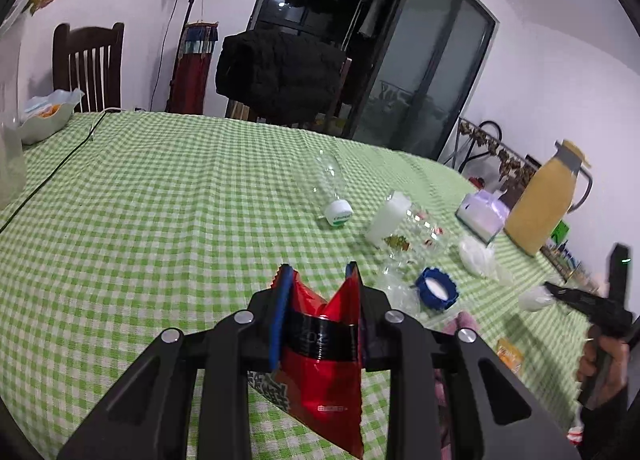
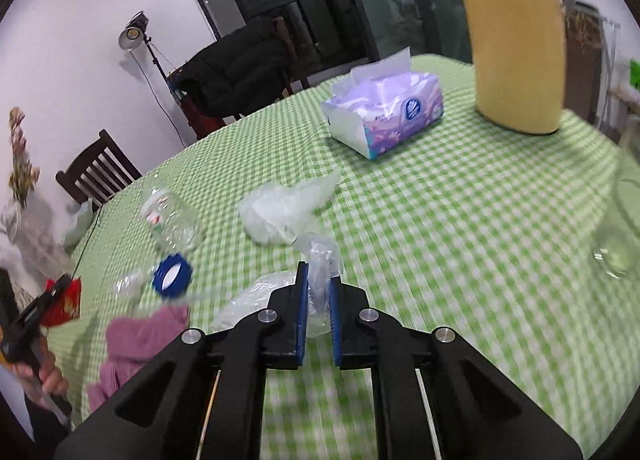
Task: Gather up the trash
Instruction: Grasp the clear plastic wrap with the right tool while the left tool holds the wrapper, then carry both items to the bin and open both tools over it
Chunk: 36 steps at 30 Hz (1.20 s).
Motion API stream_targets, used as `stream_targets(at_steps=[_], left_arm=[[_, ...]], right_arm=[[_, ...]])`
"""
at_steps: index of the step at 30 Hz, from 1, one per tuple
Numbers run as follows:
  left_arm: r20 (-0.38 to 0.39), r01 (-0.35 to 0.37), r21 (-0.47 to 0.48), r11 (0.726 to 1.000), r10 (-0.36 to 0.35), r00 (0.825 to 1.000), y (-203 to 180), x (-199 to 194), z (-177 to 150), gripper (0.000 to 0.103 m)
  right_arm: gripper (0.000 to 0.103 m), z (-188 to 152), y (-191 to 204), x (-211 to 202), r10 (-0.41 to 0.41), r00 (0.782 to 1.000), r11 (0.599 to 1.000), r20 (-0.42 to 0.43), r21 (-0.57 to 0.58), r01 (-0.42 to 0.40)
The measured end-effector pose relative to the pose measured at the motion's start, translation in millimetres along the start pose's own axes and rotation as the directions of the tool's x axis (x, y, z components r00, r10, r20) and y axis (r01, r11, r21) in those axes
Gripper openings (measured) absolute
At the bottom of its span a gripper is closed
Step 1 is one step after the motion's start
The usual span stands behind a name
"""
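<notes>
1. The left tongs (image 1: 318, 272) are clamped on a red snack wrapper (image 1: 324, 344), which stands crumpled between the blue pads above the green checked table (image 1: 160, 200).
2. The right tongs (image 2: 319, 280) are pinched nearly together on a clear plastic film (image 2: 320, 260); the film bunches up out of the tips and trails down to the cloth beneath them. This view is blurred.
3. Near the table's near edge lies a pink cloth (image 2: 136, 344), and just beyond it a blue ridged cap (image 2: 172, 274) rests with its white inside facing up.
4. A crumpled white plastic bag (image 2: 280, 208) lies just past the right tongs, apart from the film they hold.
5. A clear jar (image 2: 172, 220) lies on its side beside the blue cap.
6. Further in, towards the table's middle, a clear bottle with a white and green cap (image 1: 330, 190) lies on its side, cap towards the camera.
7. At the right-hand edge stand a purple tissue pack (image 2: 384, 112) and, beside it, a tall yellow thermos jug (image 2: 516, 40), upright.
8. At the far left corner sits a pale bowl (image 1: 48, 116), with a dark wooden chair (image 1: 88, 64) behind it.
9. A black cable (image 1: 52, 176) runs across the table's left side.
</notes>
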<state>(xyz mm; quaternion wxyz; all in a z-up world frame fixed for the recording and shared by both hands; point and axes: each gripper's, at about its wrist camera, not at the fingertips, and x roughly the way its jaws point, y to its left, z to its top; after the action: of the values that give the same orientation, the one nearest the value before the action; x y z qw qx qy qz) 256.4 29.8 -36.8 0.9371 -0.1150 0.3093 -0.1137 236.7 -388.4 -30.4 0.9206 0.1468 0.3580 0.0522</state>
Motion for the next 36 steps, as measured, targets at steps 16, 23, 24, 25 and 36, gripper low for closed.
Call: stream_targets(at_steps=[16,23,24,25,36], left_arm=[[0.021,0.155,0.138,0.978,-0.160,0.987,-139,-43,21,0.024],[-0.079,0.389,0.258,0.884,-0.382,0.921,-285,-53,-13,0.024],[-0.098,0.414,0.270,0.869,-0.403,0.910,-302,-53,-20,0.024],[-0.128,0.446,0.285,0.848,-0.428,0.895,-324,-53,-30,0.024],[-0.373,0.626,0.338,0.702,-0.511,0.774,-467,-34,-116,0.020]], right_arm=[[0.010,-39,-95,-199,-0.157,0.944,0.986,0.289,0.093,0.135],[0.010,-126,-223,-289,-0.374,0.895,0.903,0.244,0.315,0.292],[0.010,-137,-238,-294,-0.392,0.892,0.888,0.223,0.345,0.304],[0.010,-150,-255,-297,-0.415,0.888,0.867,0.199,0.381,0.320],[0.011,-257,-394,-272,-0.515,0.855,0.660,-0.055,0.610,0.438]])
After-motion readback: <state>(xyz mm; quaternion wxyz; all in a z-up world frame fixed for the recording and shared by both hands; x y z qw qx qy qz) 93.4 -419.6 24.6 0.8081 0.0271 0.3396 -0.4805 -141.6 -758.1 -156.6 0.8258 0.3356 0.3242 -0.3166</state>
